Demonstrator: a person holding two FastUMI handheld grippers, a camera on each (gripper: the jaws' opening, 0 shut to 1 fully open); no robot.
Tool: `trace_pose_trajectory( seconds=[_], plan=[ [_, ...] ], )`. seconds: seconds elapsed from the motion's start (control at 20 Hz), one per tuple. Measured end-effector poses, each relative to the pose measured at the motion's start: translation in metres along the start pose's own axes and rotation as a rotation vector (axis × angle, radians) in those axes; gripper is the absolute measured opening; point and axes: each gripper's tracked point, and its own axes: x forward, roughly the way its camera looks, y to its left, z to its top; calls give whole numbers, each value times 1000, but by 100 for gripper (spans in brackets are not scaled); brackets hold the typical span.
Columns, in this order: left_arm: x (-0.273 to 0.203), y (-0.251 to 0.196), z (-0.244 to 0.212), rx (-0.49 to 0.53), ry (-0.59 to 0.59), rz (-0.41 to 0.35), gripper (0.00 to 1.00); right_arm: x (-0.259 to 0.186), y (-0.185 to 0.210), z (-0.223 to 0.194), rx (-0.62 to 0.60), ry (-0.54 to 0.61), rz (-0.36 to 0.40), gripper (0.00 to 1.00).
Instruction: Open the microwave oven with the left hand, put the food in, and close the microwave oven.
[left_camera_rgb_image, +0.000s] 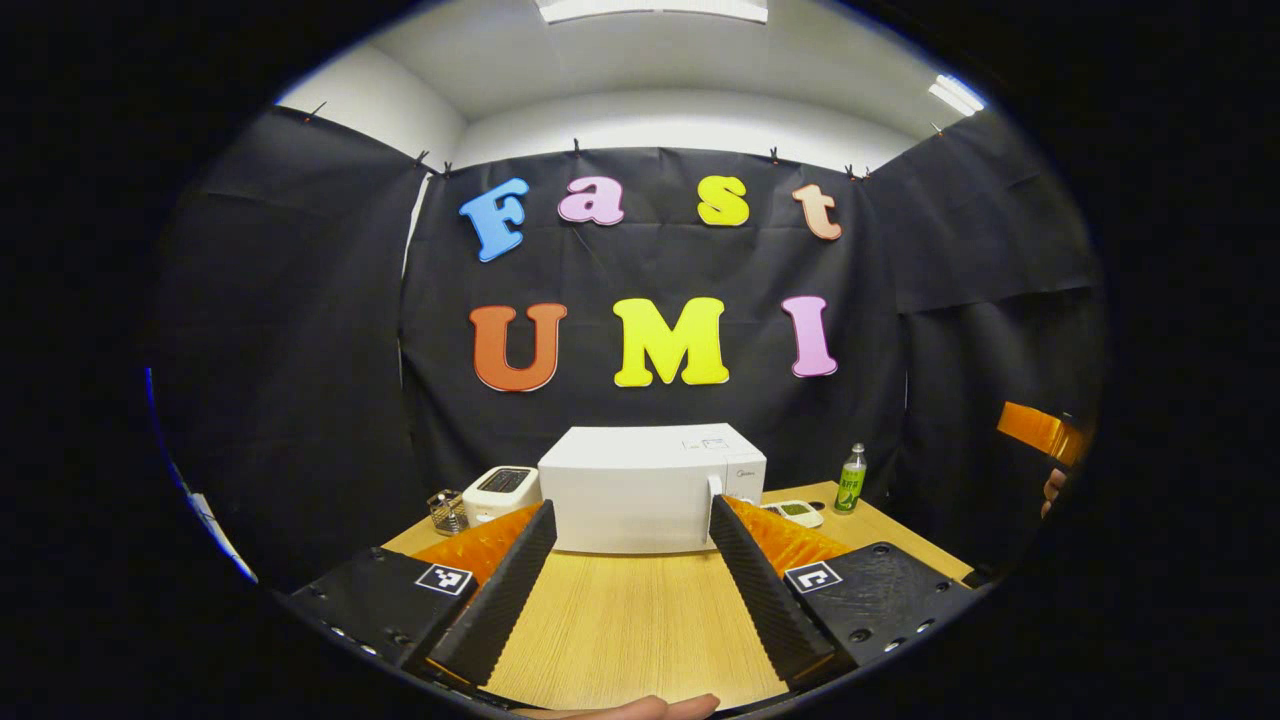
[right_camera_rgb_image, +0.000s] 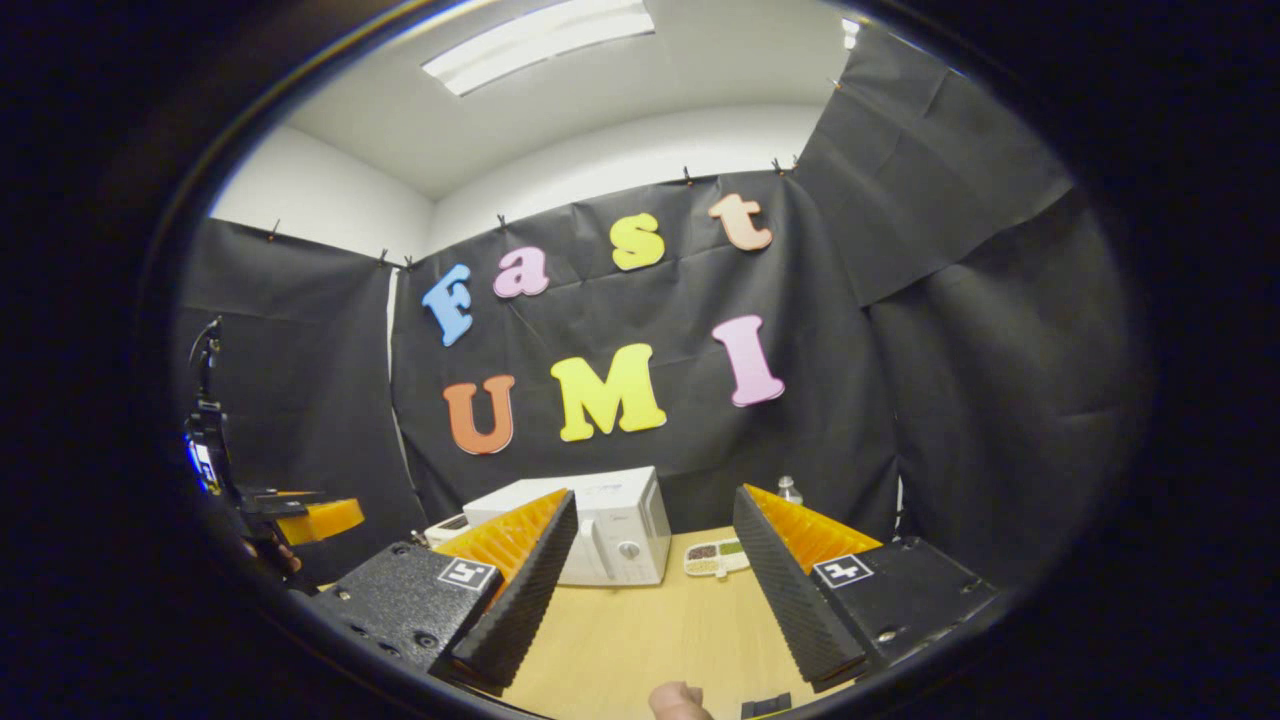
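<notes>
Quick count from my end: one microwave on the table, one toaster beside it, one little wire basket, one green bottle, and one food tray. Plus my two tools, left tool and right tool.

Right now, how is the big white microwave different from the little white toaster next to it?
The microwave is much bigger than the toaster. The microwave is a plain box with a flat closed top and a handle at its right front edge; the toaster has rounded corners and a dark slot area on top. The microwave stands in the middle of the wooden table; the toaster sits close beside its left side. Both are white and rest at the back of the table.
</notes>
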Motion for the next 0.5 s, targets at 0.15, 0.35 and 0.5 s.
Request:
trace_pose_trajectory(
  seconds=[0.15, 0.35, 0.5],
  plan=[
    [-21, 5, -1, -24, -15, 9, 97, -22, 6, 15, -55, -38, -15, 100],
    [-45, 2, -23, -60, -10, 0, 96, -40, 16, 10, -116, -39, -9, 100],
    [-50, 1, -26, -41, -4, -4, 96, -42, 20, 9, -122, -30, 4, 100]
  ],
)
